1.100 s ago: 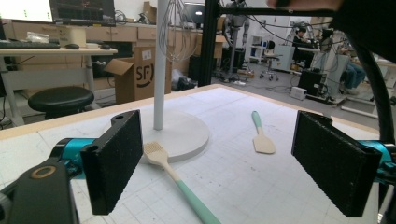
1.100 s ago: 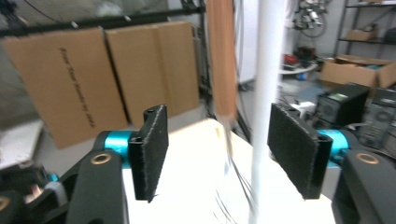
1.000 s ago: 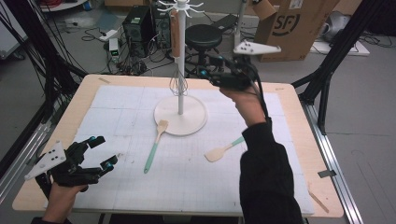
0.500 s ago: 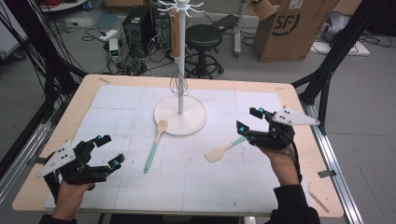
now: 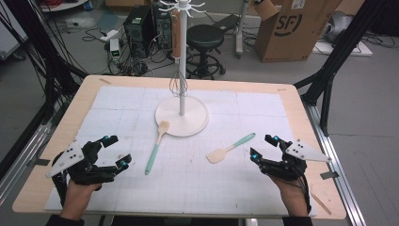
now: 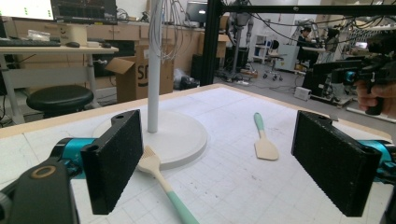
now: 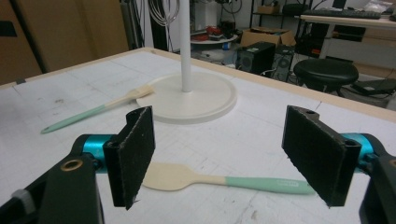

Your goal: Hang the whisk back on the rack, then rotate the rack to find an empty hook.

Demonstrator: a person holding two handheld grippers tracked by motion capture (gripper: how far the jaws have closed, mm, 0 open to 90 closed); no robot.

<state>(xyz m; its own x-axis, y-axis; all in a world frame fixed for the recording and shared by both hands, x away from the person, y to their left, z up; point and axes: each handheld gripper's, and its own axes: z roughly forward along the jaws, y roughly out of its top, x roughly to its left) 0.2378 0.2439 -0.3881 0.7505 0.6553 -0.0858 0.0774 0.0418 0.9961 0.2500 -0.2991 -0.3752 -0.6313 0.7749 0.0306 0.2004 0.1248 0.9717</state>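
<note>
Right gripper (image 5: 263,147) jaws just opened wide, empty, lined up near spatula (image 5: 230,149) for pickup; left gripper (image 5: 114,151) wide, idle.

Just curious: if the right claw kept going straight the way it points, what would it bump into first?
Probably the spatula lying flat just ahead of the right claw, between its open jaws; depth is hard to judge.

Left tongs (image 6: 229,158) wide open over the desk (image 6: 243,116), brush (image 6: 161,179) near, spatula (image 6: 264,140) farther right.
</note>
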